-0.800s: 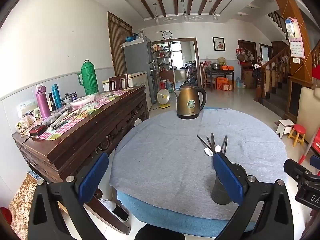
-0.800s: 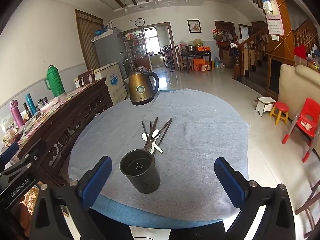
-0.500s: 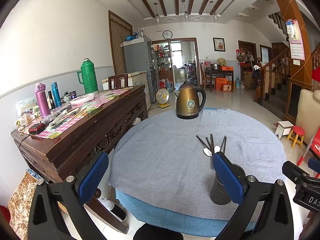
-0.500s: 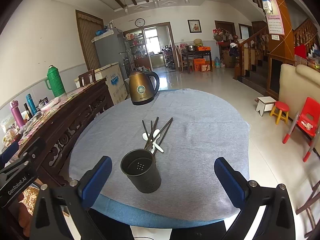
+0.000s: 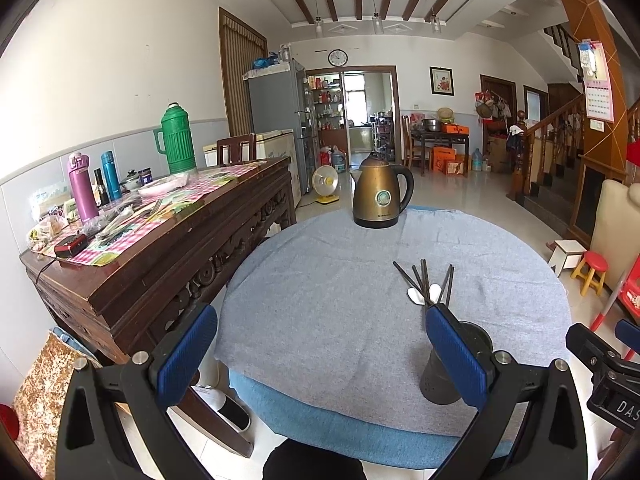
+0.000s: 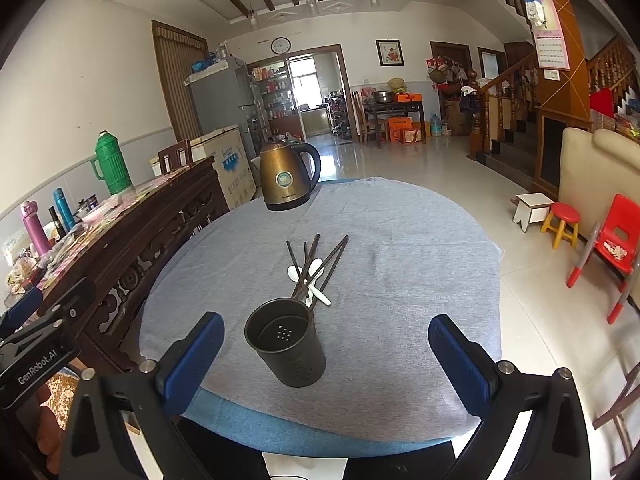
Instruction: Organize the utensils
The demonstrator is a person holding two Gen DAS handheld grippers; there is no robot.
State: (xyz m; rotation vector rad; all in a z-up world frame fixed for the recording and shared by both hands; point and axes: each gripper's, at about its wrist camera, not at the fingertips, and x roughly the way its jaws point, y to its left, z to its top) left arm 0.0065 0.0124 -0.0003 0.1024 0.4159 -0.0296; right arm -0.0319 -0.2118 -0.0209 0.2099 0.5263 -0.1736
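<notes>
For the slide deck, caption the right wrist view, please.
Open right gripper hovers before an empty dark utensil holder; chopsticks and white spoons lie loose on the grey cloth.

We see only a small change. Our left gripper comes a little nearer to the table: the dark utensil holder behind its right finger and the kettle ahead look slightly larger. The right wrist view barely changes.

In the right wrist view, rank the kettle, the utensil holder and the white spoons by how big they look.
1-2. Utensil holder and kettle: about alike; the holder is nearer, so unranked.
3. White spoons: smallest.
</notes>
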